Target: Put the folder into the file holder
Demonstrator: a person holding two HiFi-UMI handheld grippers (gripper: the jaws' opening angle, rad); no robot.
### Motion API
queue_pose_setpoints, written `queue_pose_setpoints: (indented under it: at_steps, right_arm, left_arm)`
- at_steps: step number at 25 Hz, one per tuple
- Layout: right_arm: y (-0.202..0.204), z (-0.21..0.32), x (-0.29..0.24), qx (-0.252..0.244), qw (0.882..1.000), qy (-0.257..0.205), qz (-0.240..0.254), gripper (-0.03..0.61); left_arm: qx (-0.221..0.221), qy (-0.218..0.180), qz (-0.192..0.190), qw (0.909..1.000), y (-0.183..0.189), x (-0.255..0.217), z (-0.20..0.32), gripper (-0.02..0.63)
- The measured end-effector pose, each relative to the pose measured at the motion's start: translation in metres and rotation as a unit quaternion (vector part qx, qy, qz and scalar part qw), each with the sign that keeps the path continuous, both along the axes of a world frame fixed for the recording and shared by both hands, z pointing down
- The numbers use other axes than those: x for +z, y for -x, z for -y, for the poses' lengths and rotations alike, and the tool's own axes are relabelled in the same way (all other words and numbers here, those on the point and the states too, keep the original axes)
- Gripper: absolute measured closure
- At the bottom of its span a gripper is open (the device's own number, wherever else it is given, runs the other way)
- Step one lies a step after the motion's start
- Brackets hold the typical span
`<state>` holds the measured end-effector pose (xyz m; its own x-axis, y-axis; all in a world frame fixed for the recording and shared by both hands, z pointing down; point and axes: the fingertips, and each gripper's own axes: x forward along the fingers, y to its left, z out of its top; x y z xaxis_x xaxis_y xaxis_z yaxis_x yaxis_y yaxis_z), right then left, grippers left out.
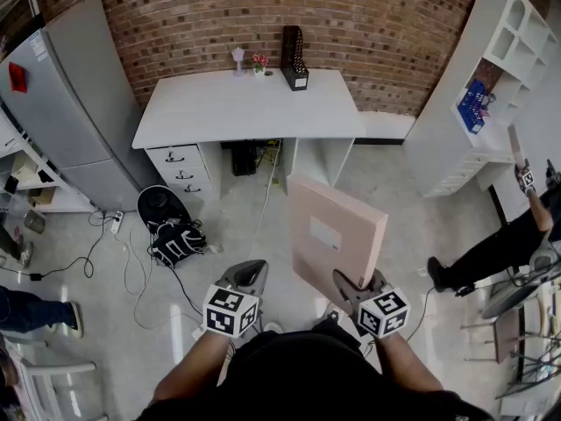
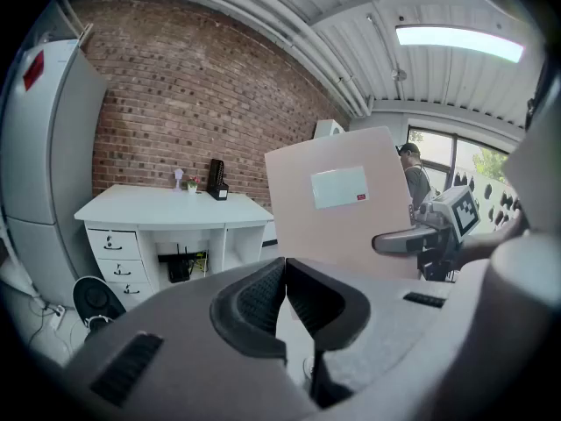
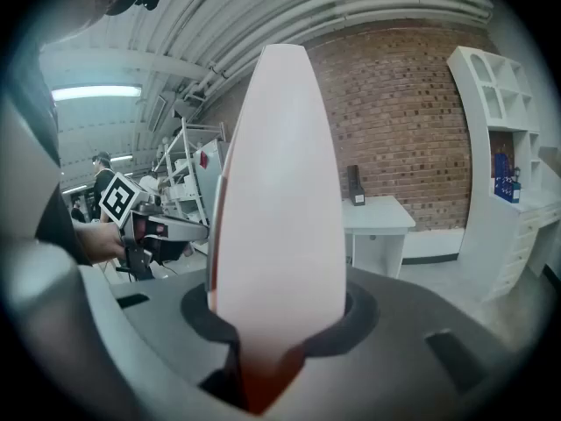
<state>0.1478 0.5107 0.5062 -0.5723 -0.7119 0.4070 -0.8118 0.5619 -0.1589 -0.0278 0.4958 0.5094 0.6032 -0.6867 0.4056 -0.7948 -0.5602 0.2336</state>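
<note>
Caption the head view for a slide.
Right gripper clamps a pale pink folder, some way from the white desk carrying the black file holder.

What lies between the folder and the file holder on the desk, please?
Head view: only floor and the bare desk top separate folder from file holder.

I see the file holder (image 1: 294, 60) on the desk (image 1: 237, 108), the folder (image 1: 329, 235) before the desk, the refrigerator (image 1: 83, 95) left.
</note>
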Motion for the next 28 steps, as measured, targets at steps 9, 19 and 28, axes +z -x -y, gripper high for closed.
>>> queue_pose_setpoints:
  at_steps: [9,19,28]
  right_arm:
    - [0.003,-0.001,-0.005,0.004,1.0,-0.003,0.006,0.425]
    - [0.01,-0.003,0.002,0.007,1.0,0.009,0.015,0.41]
    - [0.019,0.004,0.018,0.001,0.999,0.038,-0.002,0.407]
  left_arm:
    - [0.0,-0.022,0.0,0.9998,0.008,-0.016,0.006,0.609]
    - [-0.008,-0.006,0.002,1.0,0.015,-0.002,0.001,0.609]
    - [-0.022,0.015,-0.009,0.9996,0.031,0.012,0.004,0.609]
